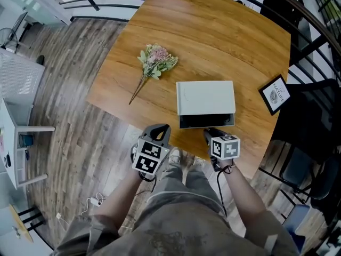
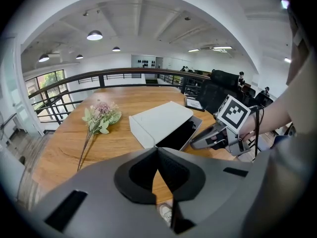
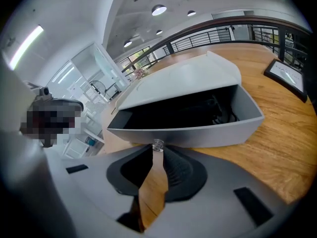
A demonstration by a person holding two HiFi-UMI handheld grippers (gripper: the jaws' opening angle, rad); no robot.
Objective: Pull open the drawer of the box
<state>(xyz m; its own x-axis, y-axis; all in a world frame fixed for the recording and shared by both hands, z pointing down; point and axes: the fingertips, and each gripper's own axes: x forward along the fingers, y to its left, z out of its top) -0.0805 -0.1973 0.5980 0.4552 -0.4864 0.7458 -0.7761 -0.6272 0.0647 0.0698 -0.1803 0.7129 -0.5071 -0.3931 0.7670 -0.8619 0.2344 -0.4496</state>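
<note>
A light grey box (image 1: 205, 97) lies on the wooden table (image 1: 213, 36) near its front edge. Its drawer (image 1: 206, 121) stands partly pulled out toward me, dark inside. In the right gripper view, the drawer front (image 3: 198, 133) carries a small clear knob (image 3: 158, 144), and my right gripper (image 3: 157, 148) is shut on that knob. From the head view, the right gripper (image 1: 209, 130) sits right at the drawer's front. My left gripper (image 1: 160, 127) hovers at the table edge, left of the box, shut with nothing in it. The left gripper view shows the box (image 2: 161, 120) ahead of the left gripper (image 2: 158, 149).
A bunch of pink and green flowers (image 1: 154, 62) lies on the table to the left of and beyond the box. A small black-framed picture (image 1: 275, 94) lies at the table's right edge. Black railings and chairs stand to the right of the table.
</note>
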